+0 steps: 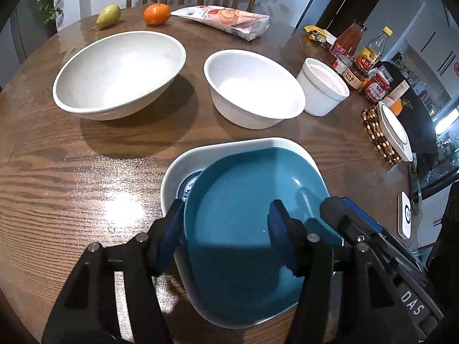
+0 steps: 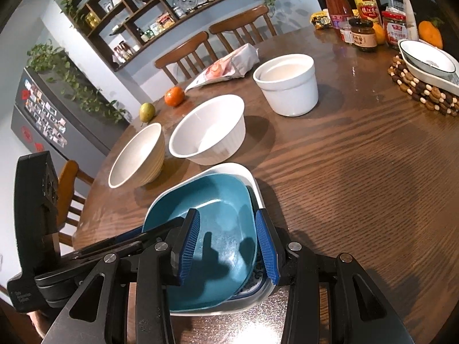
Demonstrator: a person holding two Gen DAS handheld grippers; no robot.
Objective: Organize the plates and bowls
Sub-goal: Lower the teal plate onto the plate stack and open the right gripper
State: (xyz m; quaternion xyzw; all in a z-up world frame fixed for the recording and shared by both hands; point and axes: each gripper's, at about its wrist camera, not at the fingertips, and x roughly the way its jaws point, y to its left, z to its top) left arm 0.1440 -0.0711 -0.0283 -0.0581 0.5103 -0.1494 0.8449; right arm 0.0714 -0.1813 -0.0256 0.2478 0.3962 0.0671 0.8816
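A teal square plate (image 1: 243,209) lies tilted inside a white square dish (image 1: 183,166), over a patterned plate beneath. My left gripper (image 1: 226,229) is open, its fingers astride the teal plate's left edge. My right gripper (image 2: 226,243) is open, its fingers astride the plate's right rim (image 2: 249,229); I cannot tell if the pads touch it. Behind stand a wide white bowl (image 1: 120,71), a ribbed white bowl (image 1: 252,89) and a white ramekin (image 1: 324,89). The same three show in the right wrist view: wide bowl (image 2: 137,157), ribbed bowl (image 2: 209,132), ramekin (image 2: 289,83).
The round wooden table (image 1: 71,172) carries a pear (image 1: 109,15), an orange (image 1: 156,14), a snack bag (image 1: 226,18), jars and bottles (image 1: 358,54), and a white dish on a beaded trivet (image 2: 427,66). Two chairs (image 2: 215,43) stand behind.
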